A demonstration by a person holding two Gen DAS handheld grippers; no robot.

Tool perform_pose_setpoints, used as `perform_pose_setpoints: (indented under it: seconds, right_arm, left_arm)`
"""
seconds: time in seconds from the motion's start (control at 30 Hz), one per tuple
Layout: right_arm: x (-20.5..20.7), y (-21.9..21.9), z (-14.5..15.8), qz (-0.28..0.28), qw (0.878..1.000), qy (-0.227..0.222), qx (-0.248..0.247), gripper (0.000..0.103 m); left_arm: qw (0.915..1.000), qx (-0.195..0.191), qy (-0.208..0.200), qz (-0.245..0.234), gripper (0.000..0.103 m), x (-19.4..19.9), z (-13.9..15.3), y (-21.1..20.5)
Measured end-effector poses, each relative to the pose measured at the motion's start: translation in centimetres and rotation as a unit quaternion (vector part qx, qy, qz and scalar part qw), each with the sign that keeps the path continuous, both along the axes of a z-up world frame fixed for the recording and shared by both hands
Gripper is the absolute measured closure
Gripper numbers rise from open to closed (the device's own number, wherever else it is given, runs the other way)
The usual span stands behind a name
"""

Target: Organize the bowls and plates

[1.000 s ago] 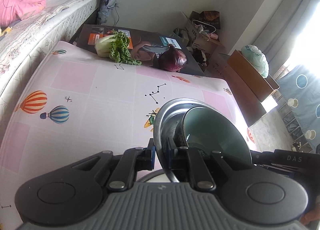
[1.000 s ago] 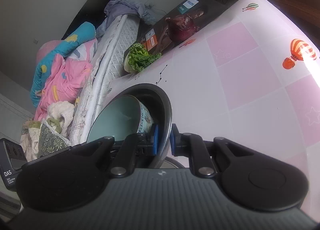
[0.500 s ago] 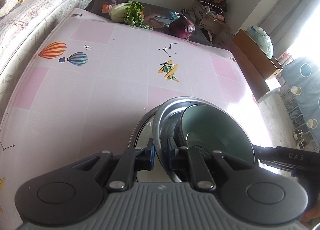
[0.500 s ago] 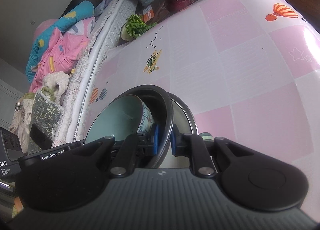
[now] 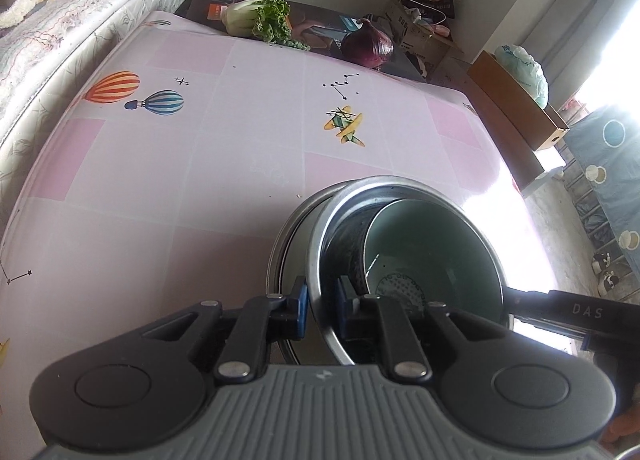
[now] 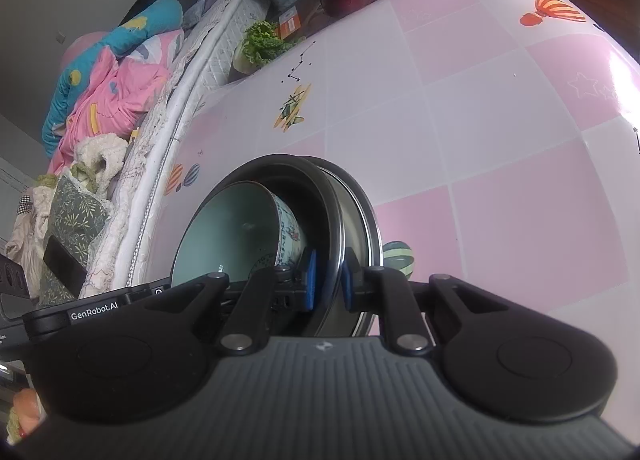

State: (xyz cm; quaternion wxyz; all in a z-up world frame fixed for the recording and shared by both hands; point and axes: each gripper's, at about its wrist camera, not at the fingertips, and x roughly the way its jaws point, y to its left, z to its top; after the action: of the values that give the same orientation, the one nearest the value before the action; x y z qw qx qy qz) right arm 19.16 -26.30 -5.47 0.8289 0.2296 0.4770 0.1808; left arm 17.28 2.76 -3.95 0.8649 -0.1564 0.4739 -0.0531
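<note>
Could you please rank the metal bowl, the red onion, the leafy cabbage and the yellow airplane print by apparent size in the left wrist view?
1. metal bowl, nearest the camera
2. leafy cabbage
3. red onion
4. airplane print, close to the onion

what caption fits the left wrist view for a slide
Left gripper pinching a steel bowl's rim, green bowl nested inside, above another steel dish.

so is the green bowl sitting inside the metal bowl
Yes, the green bowl nests inside the metal bowl, whose rim the left gripper pinches.
</note>
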Motion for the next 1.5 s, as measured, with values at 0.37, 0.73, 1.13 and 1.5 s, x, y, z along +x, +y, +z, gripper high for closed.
perform_pose_setpoints:
  seconds: [0.37, 0.73, 1.13, 1.5]
  right_arm:
    - [-1.5, -0.3, -0.1, 0.001, 1.0, 0.003, 0.017, 0.09]
    - [-2.6, -1.1, 0.7, -0.011, 1.0, -0.025, 0.013, 0.077]
    - [-10.9, -3.0, 4.6, -0.043, 0.983, -0.167, -0.056, 0.022]
    - [-19.2, -1.7, 6.4, -0.075, 0.944, -0.26, -0.19, 0.001]
  left_arm:
    - [1.0, 0.003, -0.001, 0.005, 0.088, -1.2, 0.5, 0.2]
    - [0.9952, 0.077, -0.061, -0.006, 0.056, -2.9, 1.9, -0.4]
    - [0.9828, 0.114, -0.145, -0.002, 0.012, -8.6, 4.0, 0.4]
    - [0.9769, 0.124, -0.171, 0.035, 0.0, -13.8, 5.2, 0.3]
